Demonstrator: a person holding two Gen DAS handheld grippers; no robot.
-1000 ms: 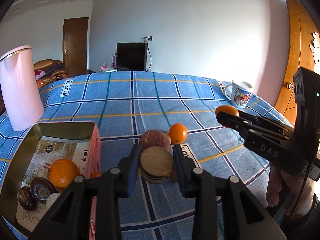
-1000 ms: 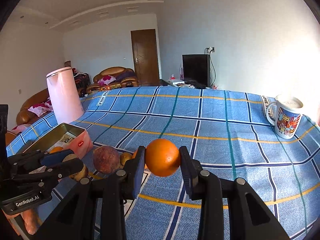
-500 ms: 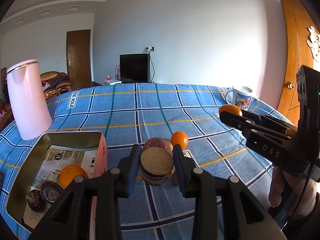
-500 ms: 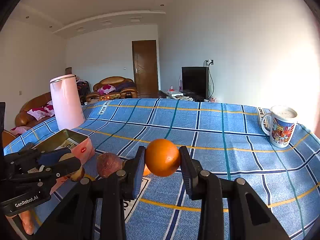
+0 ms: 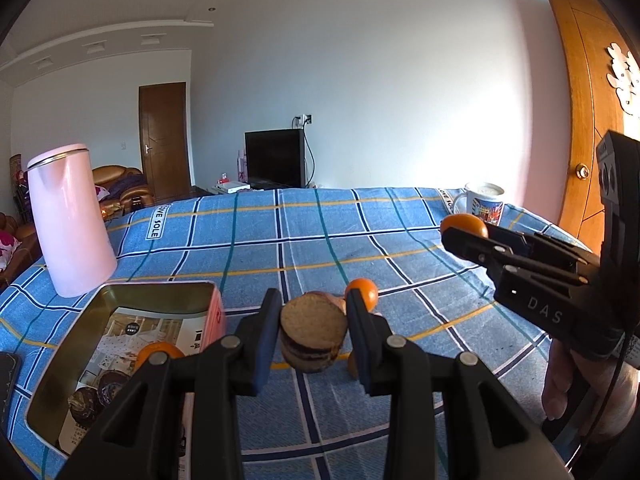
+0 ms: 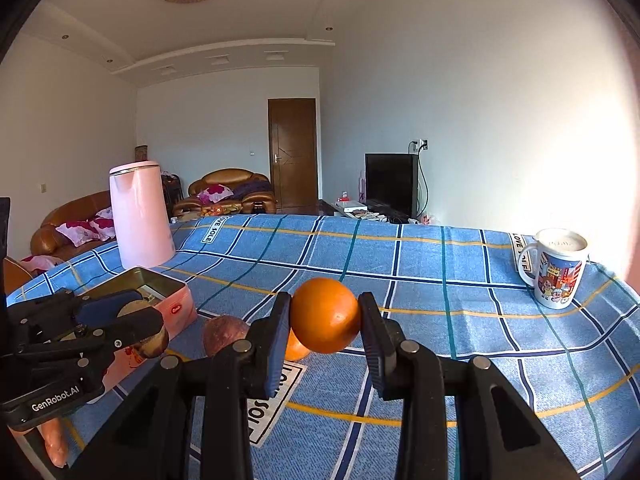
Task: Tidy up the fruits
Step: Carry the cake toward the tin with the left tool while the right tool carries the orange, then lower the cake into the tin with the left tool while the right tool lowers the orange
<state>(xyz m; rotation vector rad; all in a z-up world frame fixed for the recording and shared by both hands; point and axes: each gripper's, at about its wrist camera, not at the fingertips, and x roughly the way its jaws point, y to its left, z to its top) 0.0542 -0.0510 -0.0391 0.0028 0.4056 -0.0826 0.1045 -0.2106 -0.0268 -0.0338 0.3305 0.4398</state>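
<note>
Fruits are riding aloft in both hand-held grippers — the right hand-held gripper is pinching an orange, the left hand-held gripper a brown, flat-topped fruit beside the tin. Being round, the orange is risking a slip — onto the bench.

tablecloth: "LOVE SOLE" | left tool: "GenRobot.AI" | right tool: "DAS"
</note>
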